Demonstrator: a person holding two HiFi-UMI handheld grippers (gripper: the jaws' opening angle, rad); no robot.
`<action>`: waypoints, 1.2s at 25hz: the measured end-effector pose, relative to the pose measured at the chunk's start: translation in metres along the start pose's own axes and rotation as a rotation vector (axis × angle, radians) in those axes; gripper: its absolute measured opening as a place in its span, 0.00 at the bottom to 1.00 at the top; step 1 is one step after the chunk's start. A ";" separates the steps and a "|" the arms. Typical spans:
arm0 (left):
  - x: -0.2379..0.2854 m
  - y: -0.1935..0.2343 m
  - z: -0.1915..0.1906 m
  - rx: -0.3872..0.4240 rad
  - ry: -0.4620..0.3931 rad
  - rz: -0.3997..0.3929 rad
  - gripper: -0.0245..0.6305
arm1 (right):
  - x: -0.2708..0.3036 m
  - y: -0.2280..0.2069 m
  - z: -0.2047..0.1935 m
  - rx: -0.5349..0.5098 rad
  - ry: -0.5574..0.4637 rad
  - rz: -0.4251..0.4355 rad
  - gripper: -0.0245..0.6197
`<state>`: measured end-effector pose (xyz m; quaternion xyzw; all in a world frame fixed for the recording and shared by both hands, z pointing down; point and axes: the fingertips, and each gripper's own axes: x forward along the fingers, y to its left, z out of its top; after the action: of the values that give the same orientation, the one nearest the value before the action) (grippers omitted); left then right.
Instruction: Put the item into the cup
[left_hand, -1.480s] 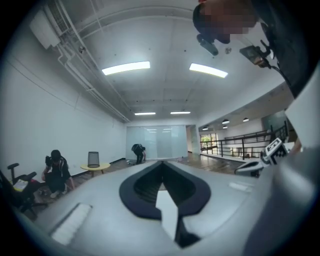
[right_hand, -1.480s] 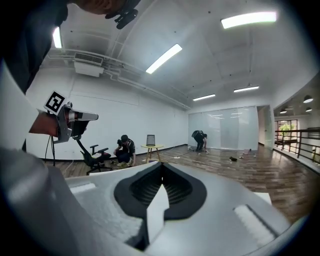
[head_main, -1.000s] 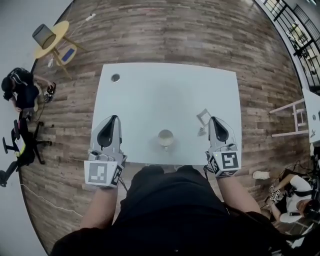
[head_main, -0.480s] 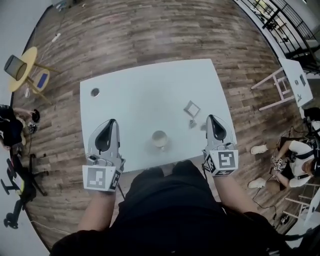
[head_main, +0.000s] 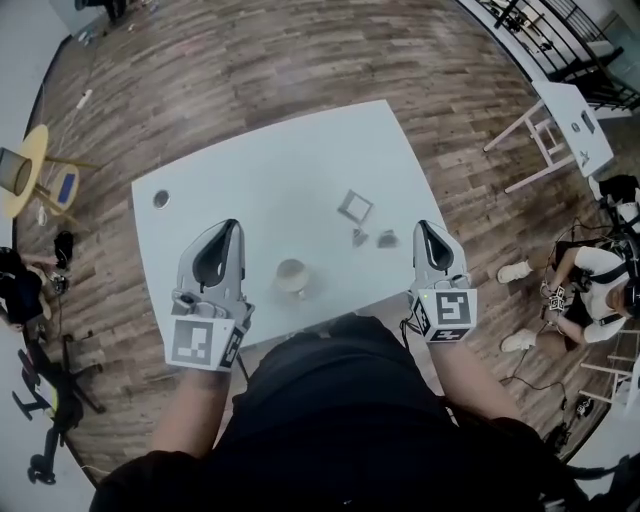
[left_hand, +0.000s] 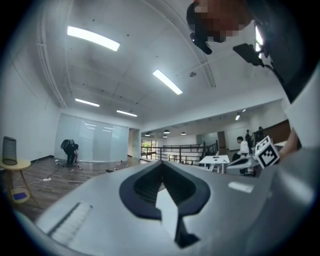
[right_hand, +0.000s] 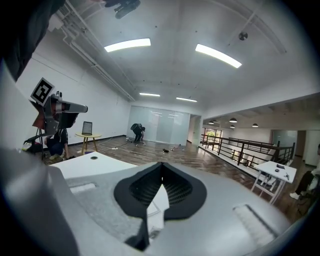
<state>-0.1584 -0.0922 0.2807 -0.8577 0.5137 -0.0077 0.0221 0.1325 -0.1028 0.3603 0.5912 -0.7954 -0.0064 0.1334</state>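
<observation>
- The item first: there are two small grey bits on the white worktop (head_main: 260, 170), one (head_main: 386, 238) just beside the other (head_main: 358, 237). A pale square frame thing (head_main: 354, 207) lies right behind them. They're too small to say which one is "the item", so pick before you commit.
- The cup (head_main: 291, 275) stands upright near the front edge, off to the left of those bits and apart from them. Looks empty from above, as far as I can tell.
- Your right gripper (head_main: 425, 229) hangs at the worktop's right edge, near the grey bits but not touching. Its jaws are pressed together with nothing in them.
- Your left gripper (head_main: 229, 228) is over the front left part, left of the cup. Its jaws are closed too, also empty.
- So I'd say you're at the very start: nothing's picked up, and the reach hasn't really landed.
- Next move, my guess: spread the right jaws, tip the nose down over the nearer bit, pinch it, then carry it left over the cup's mouth.
- The bits are tiny and flat-looking, so a sloppy pinch may just skid them around.
</observation>
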 end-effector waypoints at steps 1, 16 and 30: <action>0.005 -0.005 0.001 0.000 0.004 -0.012 0.04 | -0.001 -0.003 -0.003 0.005 0.005 -0.004 0.04; 0.046 -0.044 -0.016 0.000 0.104 -0.108 0.04 | -0.001 -0.011 -0.055 0.092 0.083 0.019 0.07; 0.073 -0.071 -0.035 -0.015 0.186 -0.161 0.04 | 0.011 -0.006 -0.099 0.148 0.167 0.070 0.13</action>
<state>-0.0629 -0.1245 0.3187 -0.8919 0.4429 -0.0849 -0.0328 0.1570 -0.1007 0.4566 0.5698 -0.8000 0.1061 0.1553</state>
